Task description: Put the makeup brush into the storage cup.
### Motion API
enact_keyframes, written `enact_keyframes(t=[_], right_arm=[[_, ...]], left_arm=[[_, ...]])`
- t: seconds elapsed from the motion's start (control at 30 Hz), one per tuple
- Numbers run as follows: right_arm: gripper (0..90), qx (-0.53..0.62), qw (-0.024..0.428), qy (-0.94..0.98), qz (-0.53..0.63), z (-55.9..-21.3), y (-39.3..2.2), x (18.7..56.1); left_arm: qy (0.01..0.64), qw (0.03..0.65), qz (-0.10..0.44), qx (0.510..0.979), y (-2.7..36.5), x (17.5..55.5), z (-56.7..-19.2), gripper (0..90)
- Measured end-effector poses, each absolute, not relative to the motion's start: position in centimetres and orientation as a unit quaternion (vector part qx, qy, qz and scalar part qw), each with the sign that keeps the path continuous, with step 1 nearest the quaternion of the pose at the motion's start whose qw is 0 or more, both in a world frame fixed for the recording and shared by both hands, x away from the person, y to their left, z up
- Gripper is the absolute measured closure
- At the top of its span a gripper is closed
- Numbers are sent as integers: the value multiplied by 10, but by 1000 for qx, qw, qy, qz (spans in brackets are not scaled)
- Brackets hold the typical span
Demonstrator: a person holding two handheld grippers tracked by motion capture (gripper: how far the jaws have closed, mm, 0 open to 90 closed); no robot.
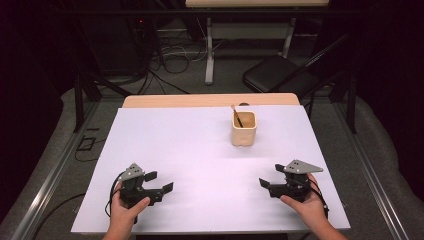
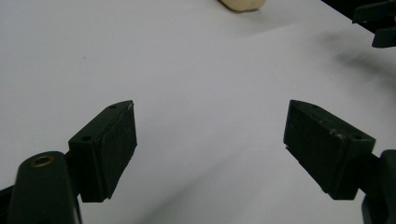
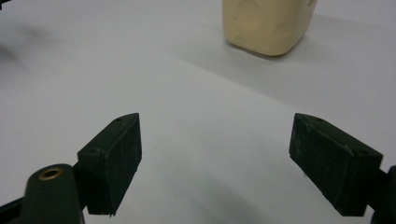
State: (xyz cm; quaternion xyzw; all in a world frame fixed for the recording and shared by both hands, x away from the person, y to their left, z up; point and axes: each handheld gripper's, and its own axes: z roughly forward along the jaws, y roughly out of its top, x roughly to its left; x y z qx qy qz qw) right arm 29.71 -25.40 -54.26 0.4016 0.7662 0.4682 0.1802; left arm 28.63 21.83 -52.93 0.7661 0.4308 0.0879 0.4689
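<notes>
A cream square cup [image 1: 244, 131] stands on the white table [image 1: 170, 145], right of centre toward the far side. A thin brown stick [image 1: 236, 115] leans inside it. My left gripper [image 1: 159, 181] rests near the front left, open, with nothing between its fingers. My right gripper [image 1: 271, 176] sits near the front right, also open and empty. In the left gripper view the left gripper [image 2: 210, 135] faces bare table, with the cup's base [image 2: 243, 4] at the top edge and the right gripper [image 2: 376, 23] at the top right. The right gripper [image 3: 217, 149] points toward the cup [image 3: 268, 23].
A black folding chair [image 1: 280, 75] stands beyond the table's far right corner. Cables [image 1: 172, 62] lie on the floor behind, next to a metal table leg [image 1: 209, 50]. The wooden far edge [image 1: 210, 100] shows past the white sheet.
</notes>
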Motion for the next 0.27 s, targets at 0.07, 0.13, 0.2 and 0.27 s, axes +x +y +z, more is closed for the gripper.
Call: enact_keyframes(t=[0.07, 0.13, 0.2, 0.27], right_arm=[[168, 401, 182, 765, 470, -543, -254, 297], [167, 402, 180, 765, 469, -543, -255, 297], [168, 402, 182, 764, 471, -543, -255, 297], [168, 403, 182, 764, 470, -544, -256, 297]], left_arm=[[431, 468, 88, 767, 218, 286, -529, 173], [429, 467, 88, 768, 218, 286, -530, 173], [429, 466, 89, 769, 218, 286, -530, 173], [430, 467, 89, 768, 217, 286, -530, 173]])
